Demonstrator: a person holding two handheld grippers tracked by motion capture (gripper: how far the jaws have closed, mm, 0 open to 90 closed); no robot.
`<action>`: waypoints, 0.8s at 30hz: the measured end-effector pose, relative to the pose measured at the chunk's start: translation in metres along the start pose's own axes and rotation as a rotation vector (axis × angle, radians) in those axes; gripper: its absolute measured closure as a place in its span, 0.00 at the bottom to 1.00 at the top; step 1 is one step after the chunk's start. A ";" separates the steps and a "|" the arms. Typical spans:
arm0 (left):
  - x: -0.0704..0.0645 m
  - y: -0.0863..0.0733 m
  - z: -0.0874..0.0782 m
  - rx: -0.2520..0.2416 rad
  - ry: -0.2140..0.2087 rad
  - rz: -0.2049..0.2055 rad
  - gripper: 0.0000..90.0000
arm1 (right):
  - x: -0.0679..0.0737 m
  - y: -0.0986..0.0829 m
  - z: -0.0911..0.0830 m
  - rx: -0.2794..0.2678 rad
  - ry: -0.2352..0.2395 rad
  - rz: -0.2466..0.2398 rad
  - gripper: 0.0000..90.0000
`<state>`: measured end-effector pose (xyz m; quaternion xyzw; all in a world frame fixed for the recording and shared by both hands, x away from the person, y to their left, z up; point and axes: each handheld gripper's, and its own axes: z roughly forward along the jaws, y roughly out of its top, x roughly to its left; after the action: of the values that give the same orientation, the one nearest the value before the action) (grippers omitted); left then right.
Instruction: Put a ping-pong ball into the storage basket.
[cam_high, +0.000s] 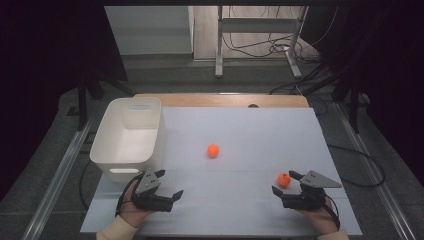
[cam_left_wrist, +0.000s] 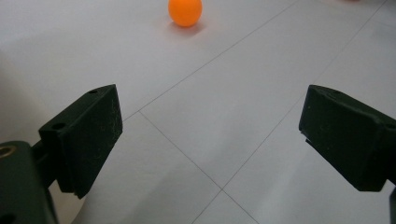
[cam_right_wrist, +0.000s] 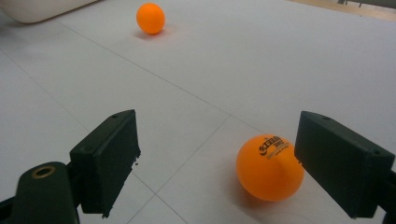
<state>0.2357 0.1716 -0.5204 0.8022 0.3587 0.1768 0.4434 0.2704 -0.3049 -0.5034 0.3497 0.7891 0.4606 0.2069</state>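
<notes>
We look down on a matte white table top (cam_high: 240, 135) ruled by thin seams into panels, with a strip of bare wood along its far edge. At its left stands a white plastic bin (cam_high: 129, 136), rectangular with rounded corners and smooth, slightly glossy walls, a handle slot cut into its near side.

Two orange table-tennis balls lie on the surface, well apart. The middle ball (cam_high: 213, 150) sits alone near the centre of the table — smooth, round, with a soft shadow under it. The near ball (cam_right_wrist: 269, 167) rests at the right, close to the front; in the right gripper view we read black printed lettering with small stars on its matte shell.

The left gripper (cam_high: 166, 185) is held low at the front left, just before the bin, the person's hand wrapped under it and a pale sleeve (cam_high: 116, 230) behind. Its blocky black jaws stand wide apart, holding nothing; in its own view they frame bare table, the middle ball far ahead.

The right gripper (cam_high: 286, 183) lies low at the front right, also wide open. The near ball sits between its jaws, close against the right-hand one — we cannot tell whether it touches — and is not gripped.
</notes>
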 end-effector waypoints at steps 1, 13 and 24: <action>0.000 0.000 0.000 0.000 0.000 0.000 0.08 | 0.000 0.000 0.000 0.000 0.001 0.000 0.16; 0.000 0.000 0.001 0.005 0.004 0.002 0.08 | 0.002 0.001 0.001 0.011 0.009 -0.018 0.16; 0.001 0.000 0.001 0.005 -0.004 -0.003 0.08 | 0.003 0.001 0.004 0.015 0.011 -0.022 0.16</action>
<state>0.2367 0.1714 -0.5215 0.8032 0.3592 0.1738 0.4423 0.2716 -0.3002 -0.5043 0.3402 0.7974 0.4543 0.2050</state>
